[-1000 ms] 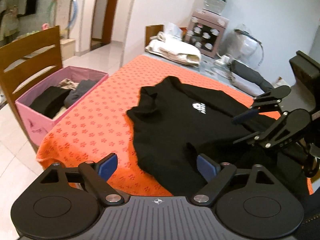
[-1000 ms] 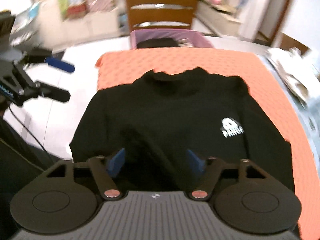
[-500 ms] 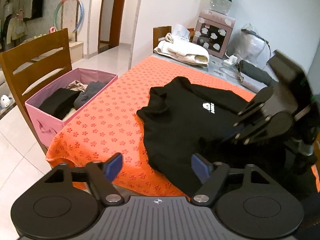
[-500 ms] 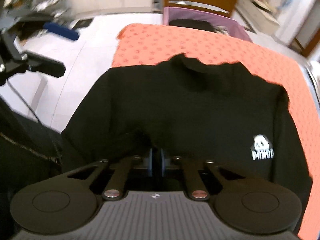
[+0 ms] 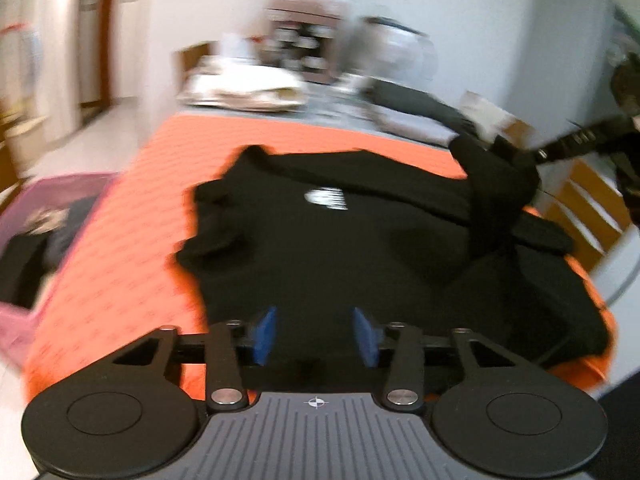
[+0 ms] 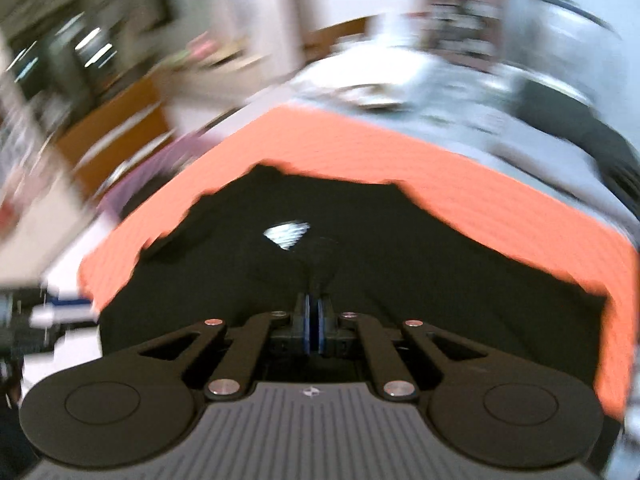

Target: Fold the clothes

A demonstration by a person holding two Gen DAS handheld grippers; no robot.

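Note:
A black sweatshirt (image 5: 320, 248) with a small white logo (image 5: 326, 199) lies on the orange tablecloth (image 5: 120, 280). My left gripper (image 5: 316, 334) hovers over its near hem. Its jaws are closing, and the blue pads (image 5: 266, 334) stand apart with black cloth below and between them, not pressed. In the right wrist view my right gripper (image 6: 314, 320) is shut on a pinch of the sweatshirt (image 6: 360, 272). From the left wrist view that gripper (image 5: 536, 156) holds a bunch of black fabric lifted off the table at the far right. Both views are blurred.
A pink basket (image 5: 12, 312) with dark clothes stands off the table's left side. A folded white garment (image 5: 244, 88) and a dark garment (image 5: 420, 108) lie at the far end. A wooden chair (image 5: 588, 208) stands at the right.
My right gripper shut on the sweatshirt's fabric, then swung up and away, lifting it. My left gripper's jaws narrowed and moved in over the near hem.

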